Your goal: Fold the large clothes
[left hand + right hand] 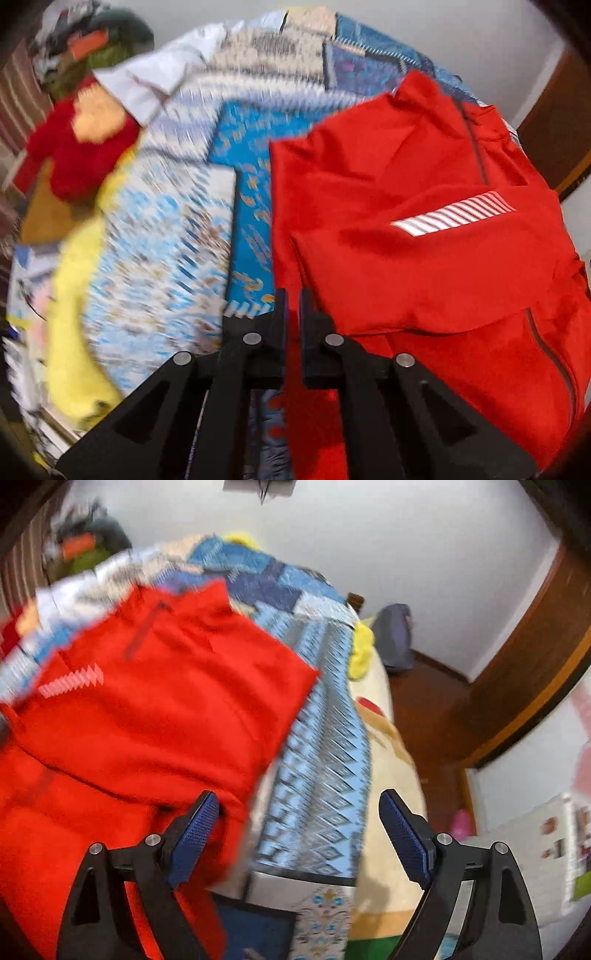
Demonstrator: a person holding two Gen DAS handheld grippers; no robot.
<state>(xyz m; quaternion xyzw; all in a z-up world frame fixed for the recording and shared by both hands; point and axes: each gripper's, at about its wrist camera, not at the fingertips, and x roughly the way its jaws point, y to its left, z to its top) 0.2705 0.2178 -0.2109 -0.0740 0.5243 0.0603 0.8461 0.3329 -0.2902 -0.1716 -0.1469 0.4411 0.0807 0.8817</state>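
Your left gripper (292,299), jaws nearly closed, pinches the red jacket (424,258); your right gripper (299,812) gapes wide, empty beside it.

One red jacket (424,236), one patterned quilt (166,240), two claws — perhaps one yellow blanket (74,314).

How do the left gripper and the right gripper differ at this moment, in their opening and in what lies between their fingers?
The left gripper has its fingers nearly together with a thin fold of the red jacket in the narrow gap, while the right gripper stands wide open. Between the right gripper's fingers lies only the patterned blue bedspread, with nothing gripped. Both are black and point down toward the bed.
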